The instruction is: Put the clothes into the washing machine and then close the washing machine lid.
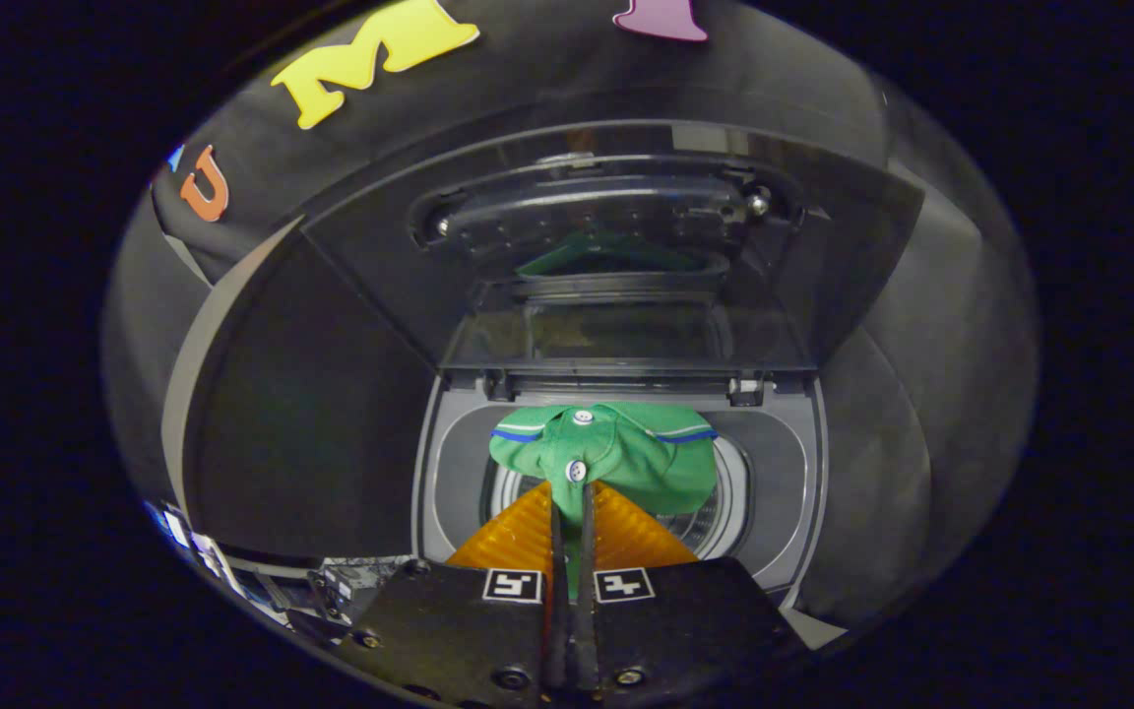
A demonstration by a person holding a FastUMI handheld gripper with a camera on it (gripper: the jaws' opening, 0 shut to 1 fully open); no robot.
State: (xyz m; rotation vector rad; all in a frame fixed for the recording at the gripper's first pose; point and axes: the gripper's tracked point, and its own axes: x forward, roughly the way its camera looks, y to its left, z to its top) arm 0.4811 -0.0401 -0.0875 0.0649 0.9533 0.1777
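The garment (616, 455) clamped between the fingers (572, 512) is bright green — white-and-blue stripes along its collar edges, pale buttons — above a grey washing machine (459, 463) with a silvery ribbed drum (715, 522) and dark glossy lid (616, 236)

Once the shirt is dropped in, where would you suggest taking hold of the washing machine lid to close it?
Probably the lid's raised top edge, reached from above and in front: it stands upright behind the drum opening, hinged at its base. The gripper is shut on the green shirt.

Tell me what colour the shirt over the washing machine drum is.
Green, with blue-and-white trim, seen in the gripper view; the gripper is shut on the shirt.
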